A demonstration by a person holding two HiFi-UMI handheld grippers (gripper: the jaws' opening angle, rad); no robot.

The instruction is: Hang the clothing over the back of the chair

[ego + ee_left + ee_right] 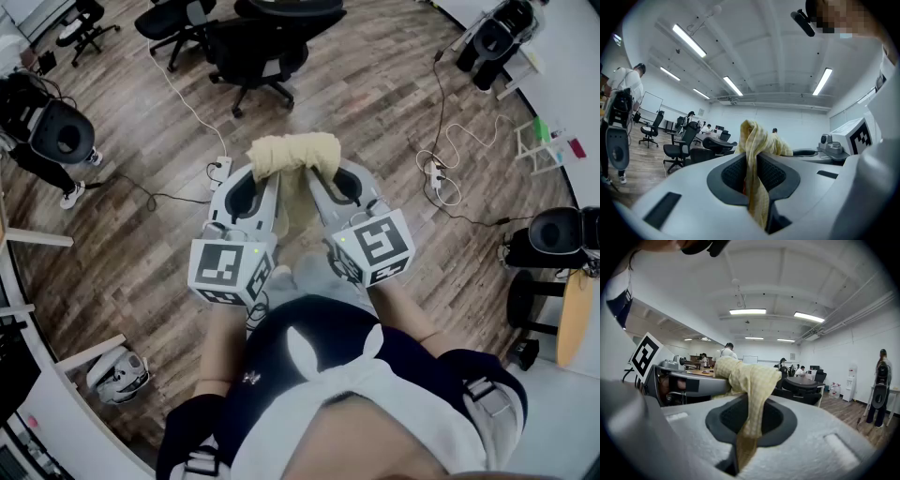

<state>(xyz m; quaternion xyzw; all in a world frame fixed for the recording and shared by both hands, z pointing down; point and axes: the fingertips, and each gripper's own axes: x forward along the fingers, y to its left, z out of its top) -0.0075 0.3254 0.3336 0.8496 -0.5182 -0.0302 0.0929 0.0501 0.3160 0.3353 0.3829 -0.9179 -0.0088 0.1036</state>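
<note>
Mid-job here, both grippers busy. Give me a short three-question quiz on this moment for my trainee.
1. Multiple choice: what is between the jaws of the left gripper?
A. a power cable
B. the yellow cloth
C. nothing
2. True or false: the nearest black chair stands ahead of the grippers and has no cloth over its back.
3. Fill in: the right gripper is ___ on the same cloth.

Key: 1 B. 2 true. 3 shut.
</note>
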